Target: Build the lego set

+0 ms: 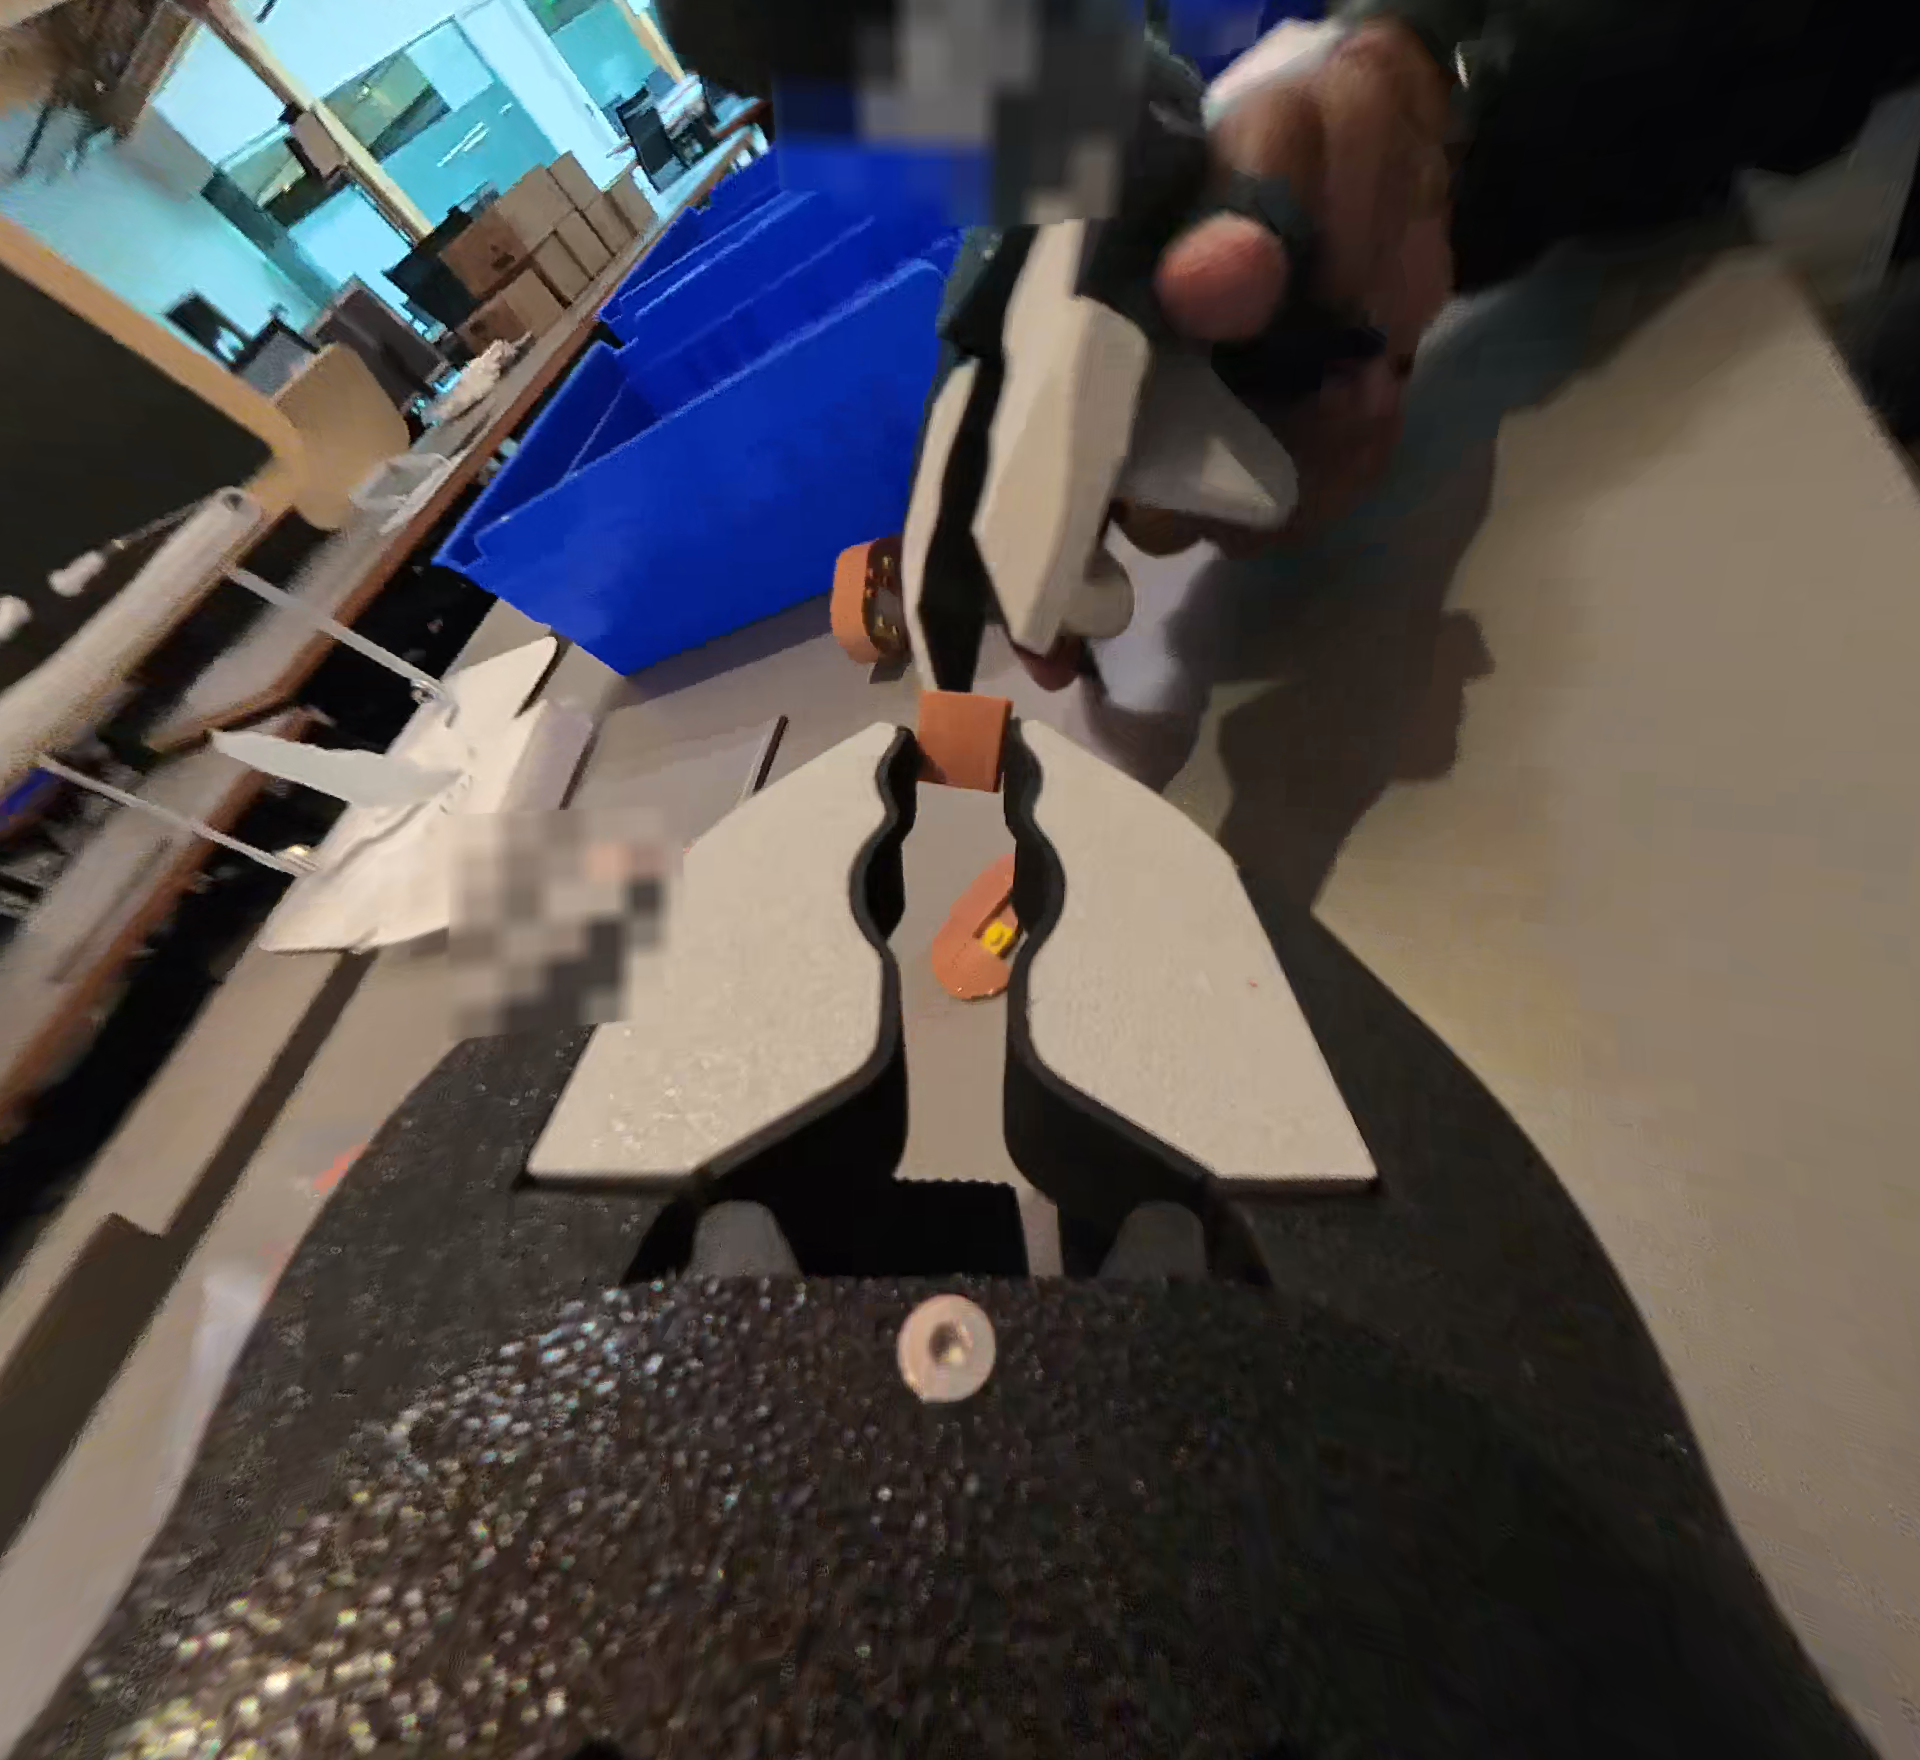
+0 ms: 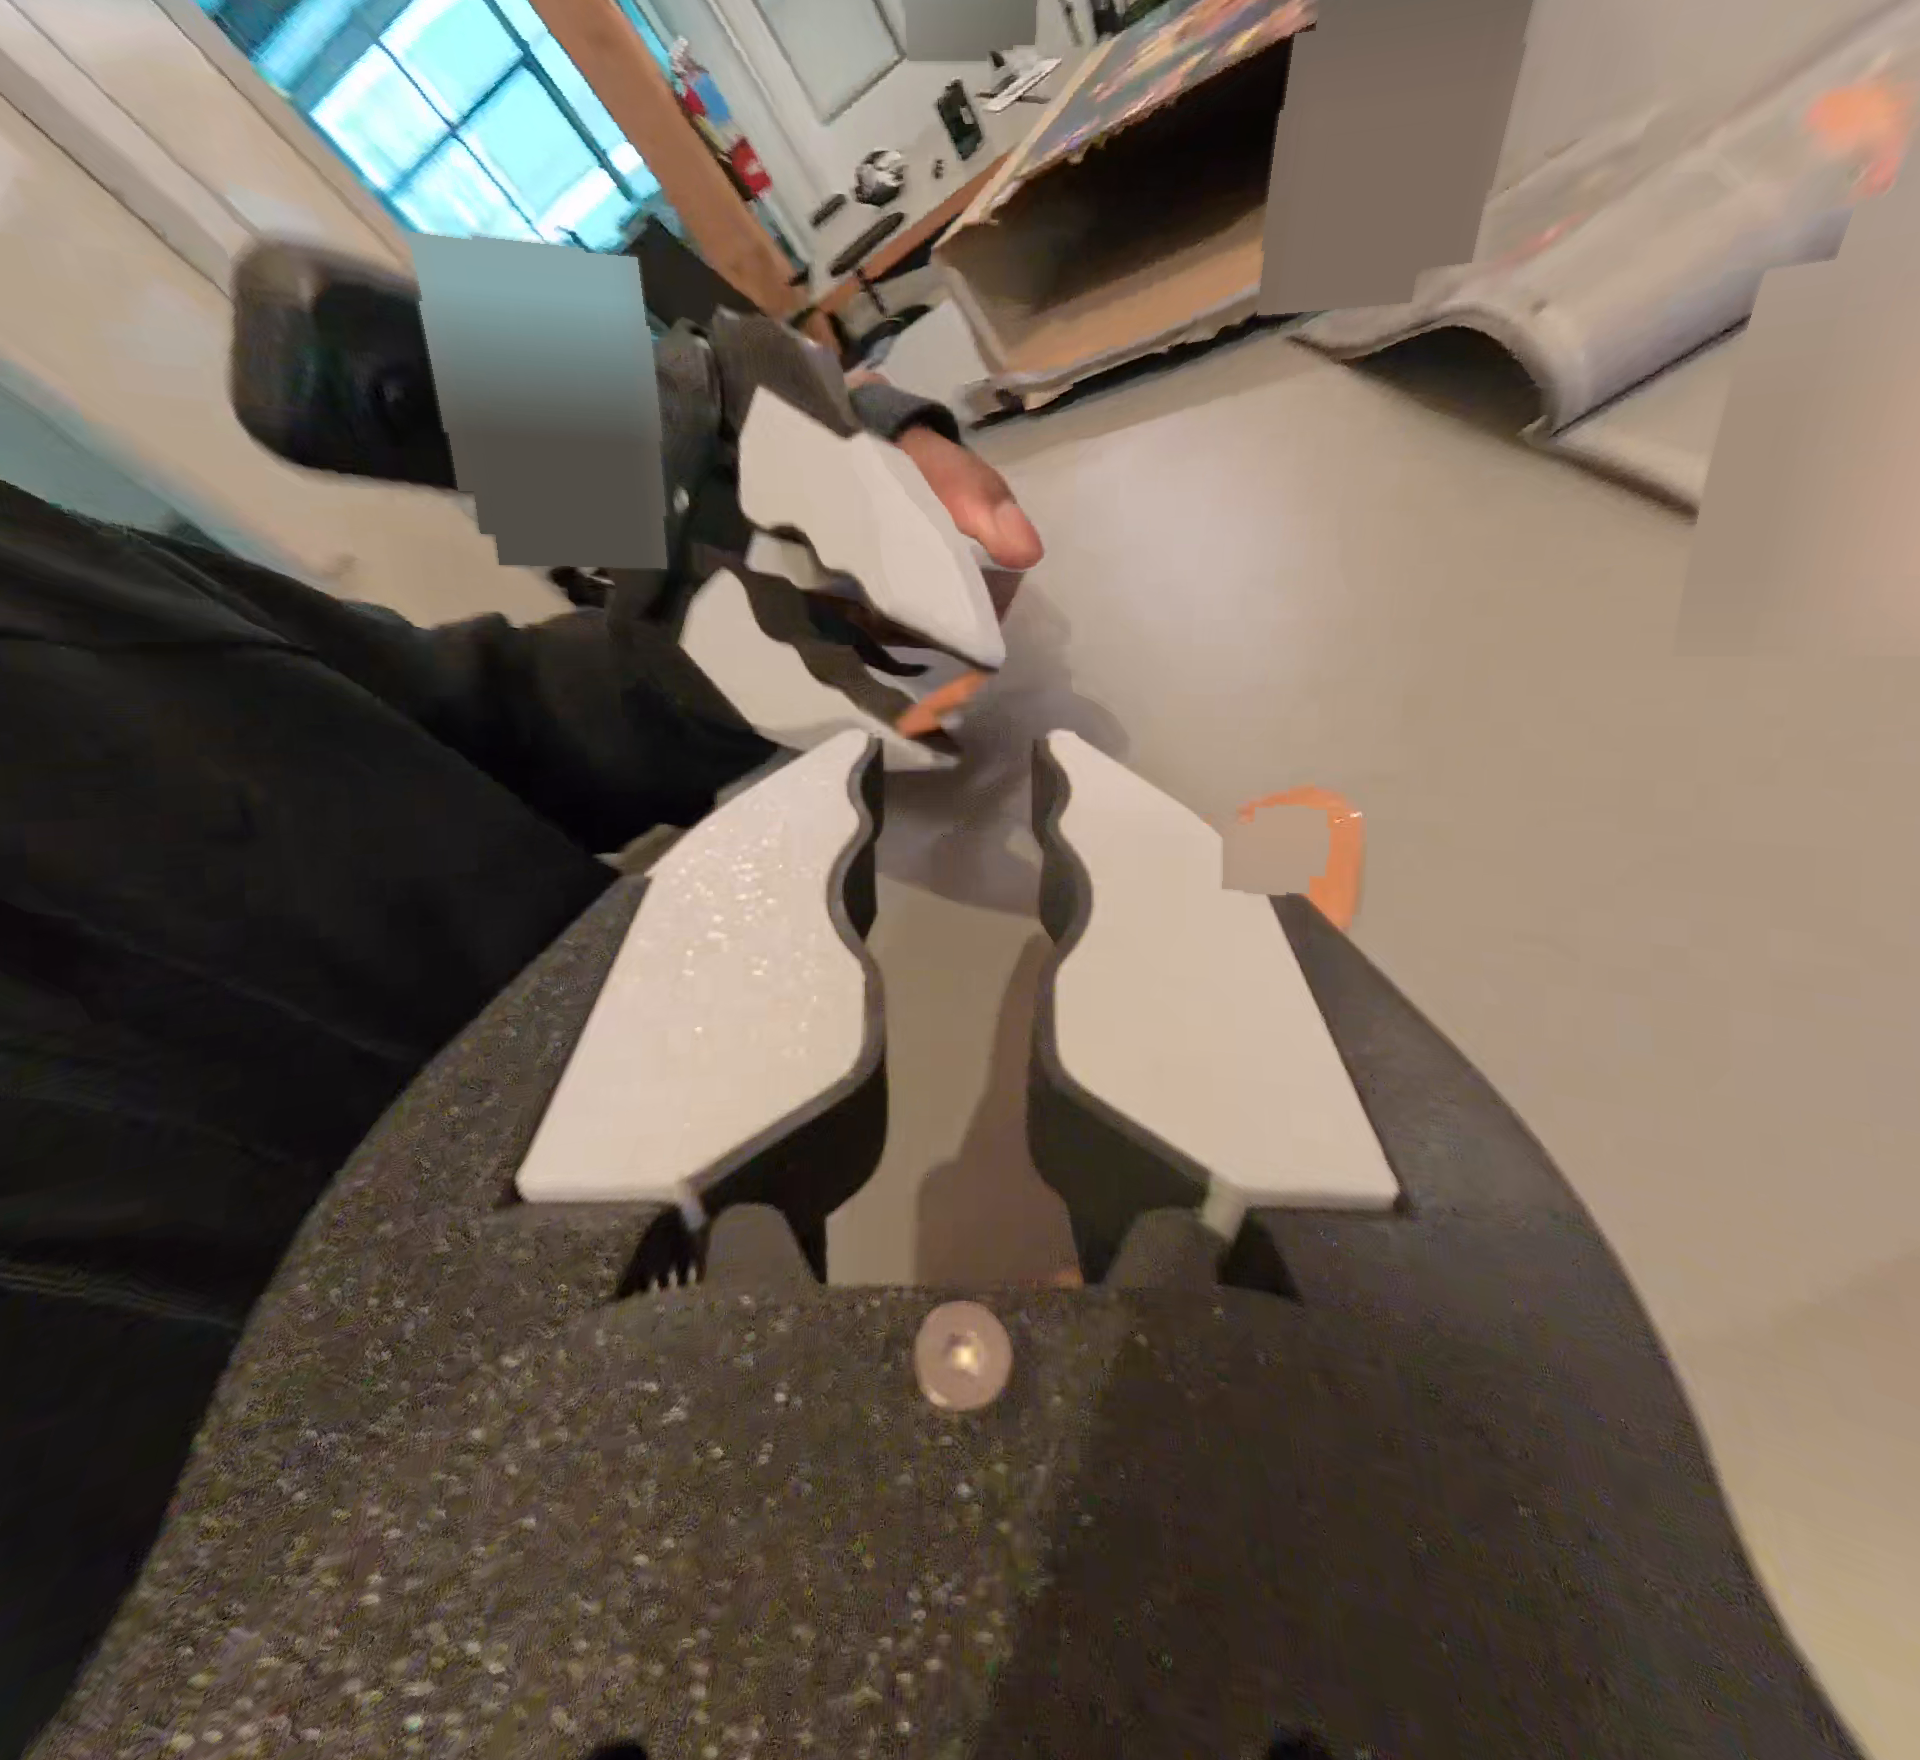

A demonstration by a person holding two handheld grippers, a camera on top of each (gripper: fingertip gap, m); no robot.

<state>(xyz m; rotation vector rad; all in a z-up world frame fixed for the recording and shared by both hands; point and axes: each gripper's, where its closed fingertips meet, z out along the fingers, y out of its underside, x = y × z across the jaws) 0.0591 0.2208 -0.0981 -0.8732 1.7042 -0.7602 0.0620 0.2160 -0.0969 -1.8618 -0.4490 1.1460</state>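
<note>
An orange strap (image 1: 961, 739) is pinched at centre frame between the left gripper's (image 1: 961, 754) fingertips, while the right gripper (image 2: 956, 754), fingers spread and empty, is nearby; the narrow tip hold could let the strap be twisted free.

A pale grey, smooth counter (image 1: 1621, 775) carries a row of blue plastic bins (image 1: 727, 505), crumpled white paper sheets (image 1: 436, 796), a flat brown leather piece with a yellow tag (image 1: 971, 941), and an open cardboard box (image 2: 1122, 256).
</note>
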